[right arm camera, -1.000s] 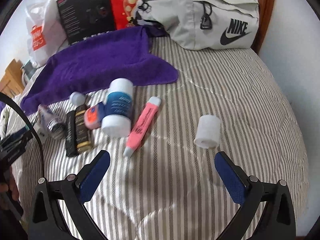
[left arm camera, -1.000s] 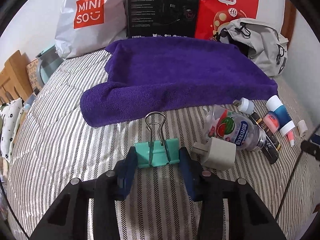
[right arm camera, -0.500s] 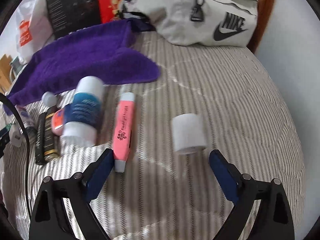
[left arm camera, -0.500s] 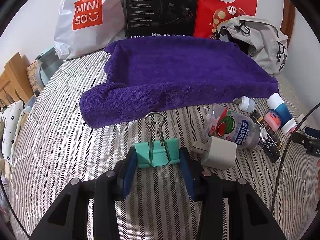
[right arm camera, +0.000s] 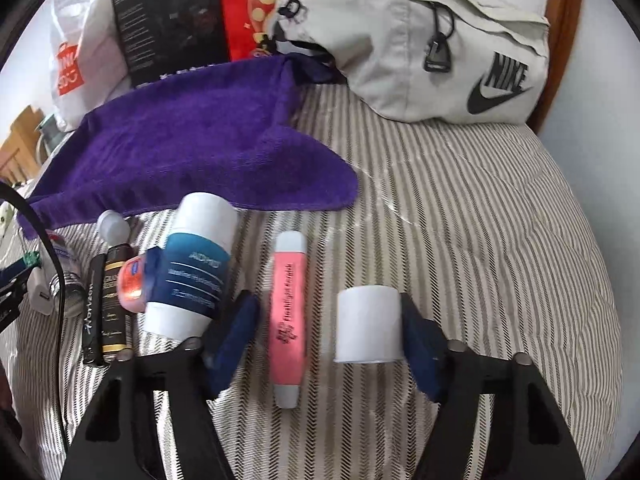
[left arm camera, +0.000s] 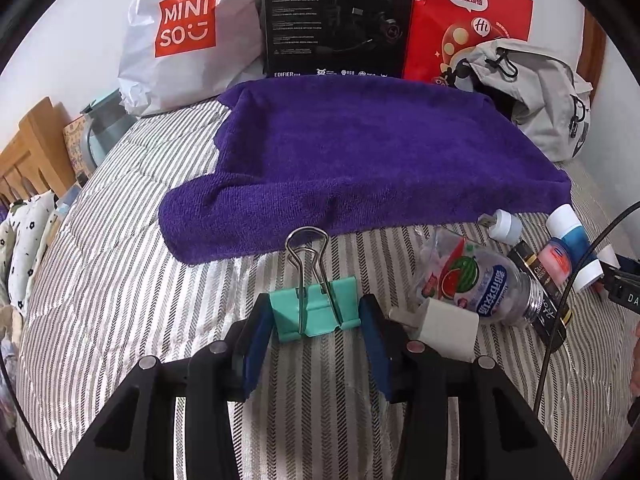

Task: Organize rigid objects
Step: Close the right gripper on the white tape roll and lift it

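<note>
Your left gripper [left arm camera: 316, 322] holds the teal binder clip [left arm camera: 313, 312] clamped between its two blue pads, wire handles pointing away from you toward the purple towel [left arm camera: 360, 160]. A strip of bare striped bedspread [left arm camera: 120, 280] separates the clip from the towel's near edge, and the whole area to the clip's left is open fabric. To its right things crowd in: a white charger plug [left arm camera: 450, 328] lies just beside your right-hand finger [left arm camera: 376, 344], touching or nearly touching a clear plastic bottle with a watermelon label [left arm camera: 472, 280].

Your right gripper [right arm camera: 324, 332] is spread wide, gripping nothing. Inside its span lie a pink highlighter [right arm camera: 287, 320], lengthwise, and a small white cylinder [right arm camera: 368, 324] whose right side sits against or just beside the right pad; you cannot tell whether they touch. The left pad [right arm camera: 236, 336] sits close to the base of a blue-and-white bottle [right arm camera: 192, 276]. Left of that lie a small pink jar [right arm camera: 134, 280], two dark tubes [right arm camera: 104, 312] and a white cap [right arm camera: 112, 224], packed tight. To the right of the cylinder the bedspread runs clear out to the bed's edge, and the grey Nike bag [right arm camera: 420, 52] sits well back.
</note>
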Demonstrator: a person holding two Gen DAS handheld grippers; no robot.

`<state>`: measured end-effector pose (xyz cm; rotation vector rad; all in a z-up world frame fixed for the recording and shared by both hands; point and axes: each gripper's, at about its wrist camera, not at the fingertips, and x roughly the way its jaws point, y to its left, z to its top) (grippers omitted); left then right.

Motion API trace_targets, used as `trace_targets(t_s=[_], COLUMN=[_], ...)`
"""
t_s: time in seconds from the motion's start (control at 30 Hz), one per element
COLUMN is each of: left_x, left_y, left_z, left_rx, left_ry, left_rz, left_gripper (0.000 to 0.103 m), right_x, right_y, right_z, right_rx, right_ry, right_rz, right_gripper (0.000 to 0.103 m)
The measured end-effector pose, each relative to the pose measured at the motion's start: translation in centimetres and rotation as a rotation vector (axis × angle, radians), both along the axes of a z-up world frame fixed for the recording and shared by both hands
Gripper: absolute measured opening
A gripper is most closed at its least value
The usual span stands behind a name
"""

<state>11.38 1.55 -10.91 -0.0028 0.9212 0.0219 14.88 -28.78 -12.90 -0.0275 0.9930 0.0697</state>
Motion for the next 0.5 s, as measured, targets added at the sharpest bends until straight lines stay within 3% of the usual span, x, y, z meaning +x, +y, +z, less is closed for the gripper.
trace_targets(t_s=[0.1,0.33,0.4,0.5], left_x=[-0.1,-0.6,-0.8,-1.1], left_y=[0.1,0.4,0.7,1.1], left_z=[0.0,0.4,0.8,1.6], left_rx=[0.001,-0.012,-0.023,-0.043], left_ry=[-0.006,0.002,0.004,-0.005], left_rz=[-0.016,-0.040,-0.044,-0.051], left_gripper=[0.042,0.042,0.042,0.042], right_x=[-0.2,-0.1,-0.3,-0.5], right_y=[0.4,0.2,-0.1,-0.9], right_z=[0.2,0.3,0.6,0.9], right_rx=[0.014,0.010,0.011,0.041], right_ry=[0.004,0.033,0.032,0.053], right_rz=[0.042,0.058,0.055,0.050], right_gripper=[0.042,0.041,0.029,0.029])
